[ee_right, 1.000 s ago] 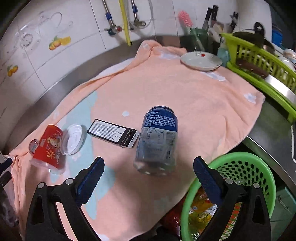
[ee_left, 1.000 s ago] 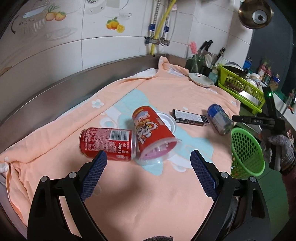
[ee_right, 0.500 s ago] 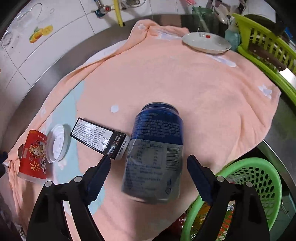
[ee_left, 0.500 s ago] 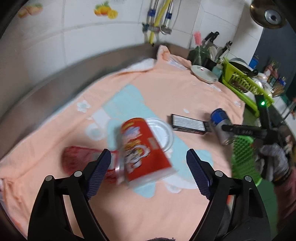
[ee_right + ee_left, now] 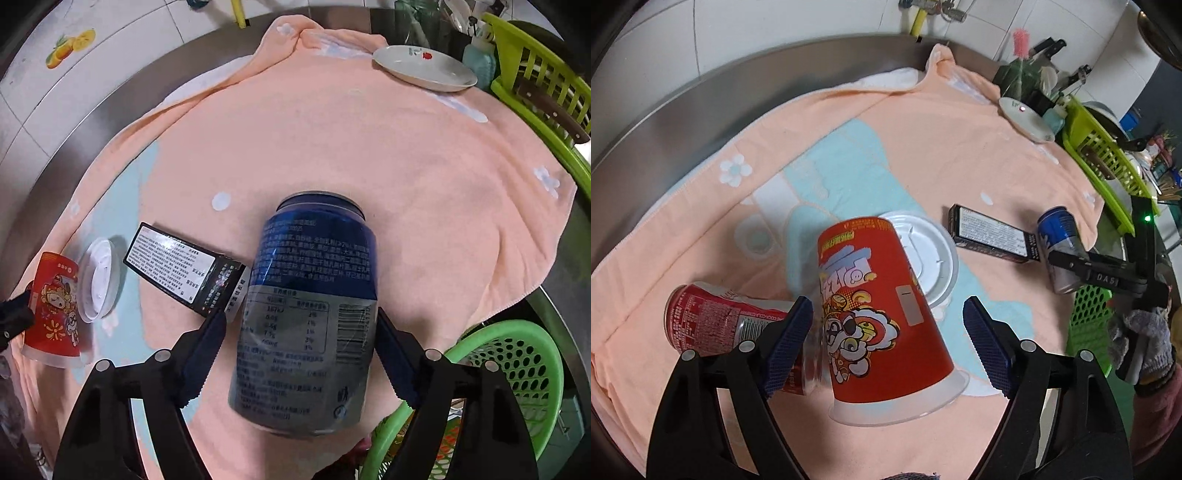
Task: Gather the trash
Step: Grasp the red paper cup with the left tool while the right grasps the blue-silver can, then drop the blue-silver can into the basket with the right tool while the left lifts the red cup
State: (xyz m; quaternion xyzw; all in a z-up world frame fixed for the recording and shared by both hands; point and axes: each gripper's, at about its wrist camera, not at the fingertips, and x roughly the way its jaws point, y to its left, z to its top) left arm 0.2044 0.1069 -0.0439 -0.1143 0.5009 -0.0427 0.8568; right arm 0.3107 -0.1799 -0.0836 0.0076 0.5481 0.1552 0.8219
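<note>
Straddling a red paper cup (image 5: 882,317), the left claw (image 5: 886,332) has its jaws spread apart, one on each side, neither visibly pressing the wall. The cup lies on its side on a peach towel (image 5: 923,155) covering the bench, open rim toward the camera, apparently lined up for a pinch across its body. A red cola can (image 5: 716,321) lies just beside it, and a white lid (image 5: 931,254) touches its far end. The right claw (image 5: 301,343) has its pads against a blue can (image 5: 314,310), seemingly clamped on it. A green basket (image 5: 517,373) sits near, likely the destination. Farther off lie a black box (image 5: 181,269) and a plate (image 5: 421,68).
</note>
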